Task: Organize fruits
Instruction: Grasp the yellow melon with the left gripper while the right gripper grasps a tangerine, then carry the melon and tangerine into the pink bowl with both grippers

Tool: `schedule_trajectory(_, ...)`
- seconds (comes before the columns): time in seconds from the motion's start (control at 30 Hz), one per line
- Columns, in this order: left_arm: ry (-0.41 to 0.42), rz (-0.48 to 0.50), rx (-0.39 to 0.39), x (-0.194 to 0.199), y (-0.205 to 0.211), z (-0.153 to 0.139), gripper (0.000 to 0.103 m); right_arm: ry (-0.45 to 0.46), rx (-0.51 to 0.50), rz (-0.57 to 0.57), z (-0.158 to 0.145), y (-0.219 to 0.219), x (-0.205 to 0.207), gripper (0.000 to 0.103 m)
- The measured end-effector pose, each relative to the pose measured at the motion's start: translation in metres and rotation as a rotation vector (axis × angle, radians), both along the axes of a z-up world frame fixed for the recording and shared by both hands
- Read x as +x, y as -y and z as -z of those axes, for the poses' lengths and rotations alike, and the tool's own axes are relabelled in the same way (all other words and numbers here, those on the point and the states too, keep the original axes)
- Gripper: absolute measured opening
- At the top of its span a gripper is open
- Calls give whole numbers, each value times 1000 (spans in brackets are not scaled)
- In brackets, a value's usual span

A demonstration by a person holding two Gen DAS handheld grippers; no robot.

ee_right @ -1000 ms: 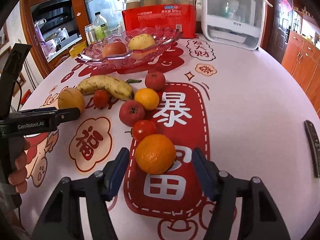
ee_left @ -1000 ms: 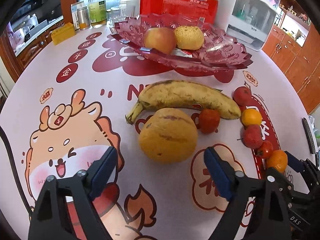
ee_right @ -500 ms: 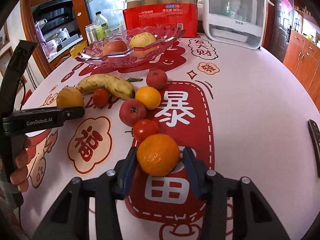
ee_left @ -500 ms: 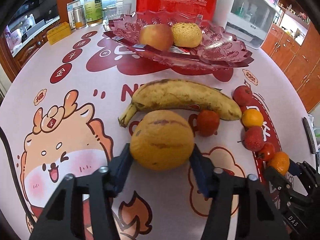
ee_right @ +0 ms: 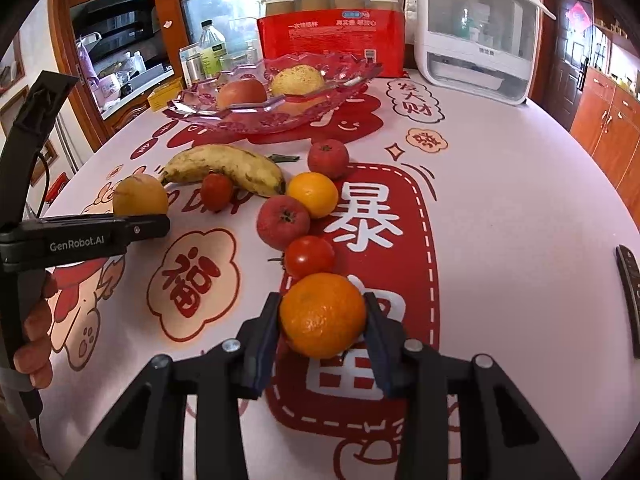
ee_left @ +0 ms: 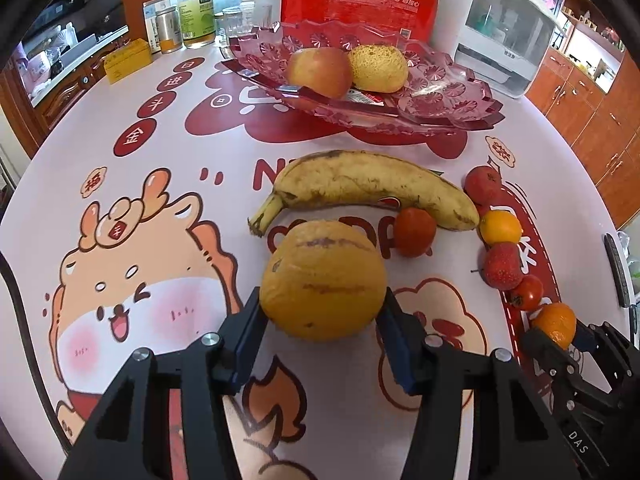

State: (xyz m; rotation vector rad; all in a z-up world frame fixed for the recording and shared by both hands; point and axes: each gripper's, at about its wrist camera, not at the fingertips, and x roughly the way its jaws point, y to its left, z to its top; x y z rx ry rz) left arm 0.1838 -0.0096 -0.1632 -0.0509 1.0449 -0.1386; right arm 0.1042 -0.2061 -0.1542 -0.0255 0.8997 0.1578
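Your left claw (ee_left: 322,316) has just closed on the yellow melon (ee_left: 323,278), and your right claw (ee_right: 322,320) has just closed on the nearest orange (ee_right: 322,314). This is the grabbing step. Next, lift both and carry them ahead to the pink glass bowl (ee_right: 320,92). Beyond your claws lie one banana (ee_right: 228,168), one more orange, two tomatoes and two little red fruits. The bowl holds two fruits.

Black left claw (ee_left: 322,344) — blue pads (ee_left: 248,340), silver screws, white "GenRobot.AI" lettering.

Right gripper (ee_right: 323,322) apparently clamps mandarin (ee_right: 322,314) — on tablecloth (ee_right: 500,200).
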Motion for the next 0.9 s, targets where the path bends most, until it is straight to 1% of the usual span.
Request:
schedule_trajectory(0.27, 33, 8, -11, -24, -1, -28, 53, 48, -25, -39, -22, -15, -16, 40)
schedule_trajectory(0.4, 61, 16, 1, -37, 0, -45, 53, 60, -11, -63, -37, -23, -24, 40)
schedule_trajectory(0.5, 72, 27, 14, -43, 1, -57, 53, 78, -5, -82, -53, -28, -27, 40)
schedule_trajectory(0.6, 84, 39, 13, -41, -3, -76, 53, 118, -1, -100, -82, -32, -24, 40)
schedule_trajectory(0.77, 87, 75, 8, -28, -8, -112, 53, 124, 98, -119, -130, -29, 0, 40)
schedule_trajectory(0.9, 99, 86, -11, -14, -11, -141, 53, 153, 130, -125, -171, -30, 21, 40)
